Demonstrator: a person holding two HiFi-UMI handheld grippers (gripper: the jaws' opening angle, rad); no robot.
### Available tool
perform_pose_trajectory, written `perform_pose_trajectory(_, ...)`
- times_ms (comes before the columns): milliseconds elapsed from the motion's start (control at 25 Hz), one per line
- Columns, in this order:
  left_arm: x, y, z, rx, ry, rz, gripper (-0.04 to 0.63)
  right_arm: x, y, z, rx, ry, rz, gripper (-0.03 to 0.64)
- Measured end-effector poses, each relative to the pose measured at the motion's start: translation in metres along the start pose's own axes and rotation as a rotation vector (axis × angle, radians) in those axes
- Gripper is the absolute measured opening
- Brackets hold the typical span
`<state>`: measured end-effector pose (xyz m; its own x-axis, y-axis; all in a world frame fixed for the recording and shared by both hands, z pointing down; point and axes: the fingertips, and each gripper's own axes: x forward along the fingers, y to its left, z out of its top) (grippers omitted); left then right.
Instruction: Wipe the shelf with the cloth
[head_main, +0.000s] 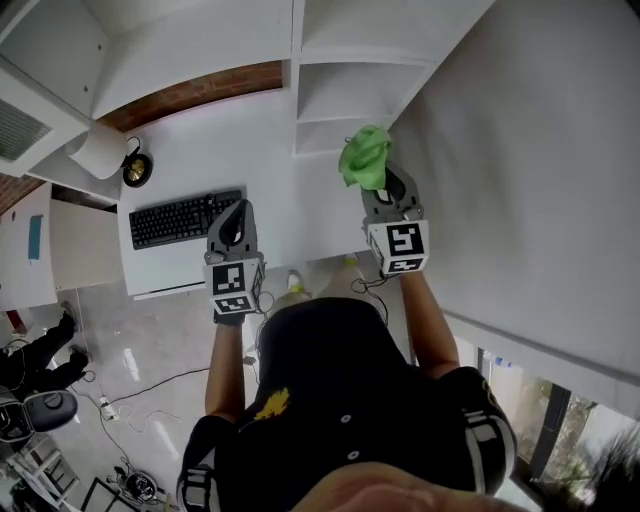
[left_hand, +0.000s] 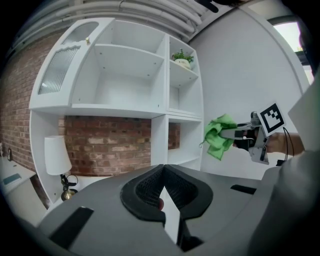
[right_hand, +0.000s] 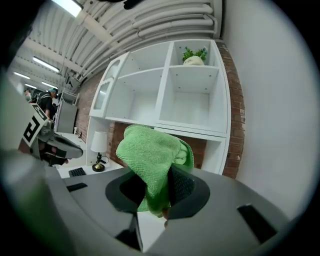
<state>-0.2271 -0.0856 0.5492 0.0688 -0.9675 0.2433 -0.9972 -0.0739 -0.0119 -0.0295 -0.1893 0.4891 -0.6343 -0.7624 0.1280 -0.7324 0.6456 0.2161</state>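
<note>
A bright green cloth (head_main: 364, 157) is bunched in the jaws of my right gripper (head_main: 385, 185), held up in front of the white shelf unit (head_main: 345, 95). In the right gripper view the cloth (right_hand: 152, 162) hangs over the jaws, which are shut on it, with the shelf compartments (right_hand: 187, 100) beyond. From the left gripper view the cloth (left_hand: 218, 136) shows at the right, apart from the shelves (left_hand: 182, 130). My left gripper (head_main: 236, 226) is lower left over the desk, jaws closed on nothing (left_hand: 162, 197).
A black keyboard (head_main: 183, 217) lies on the white desk (head_main: 250, 150). A lamp with a white shade (head_main: 102, 150) stands at the desk's left. A small potted plant (left_hand: 183, 58) sits in the top right compartment. A white wall (head_main: 540, 170) borders the shelves on the right.
</note>
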Motion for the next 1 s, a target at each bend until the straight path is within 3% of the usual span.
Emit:
perform_pose_trajectory(240,-0.003,0.003,0.022,-0.011,-0.130,0.054,0.018,-0.017,0.018,-0.012,0.250,-0.047,0.056,0.089)
perform_pose_trajectory(440,-0.003,-0.005,0.044,0.034,-0.168,0.031,0.018,-0.025,0.020,-0.003,0.214,-0.080,0.013,0.089)
perform_pose_trajectory(760,-0.007,-0.018,0.063,0.068,-0.192,-0.007,0.018,-0.033,0.033,0.013,0.169,-0.116,0.015,0.086)
perform_pose_trajectory(1000,-0.004,-0.013,0.066,0.063,-0.194,-0.028,0.018,-0.035,0.031,0.018,0.163,-0.118,-0.010,0.084)
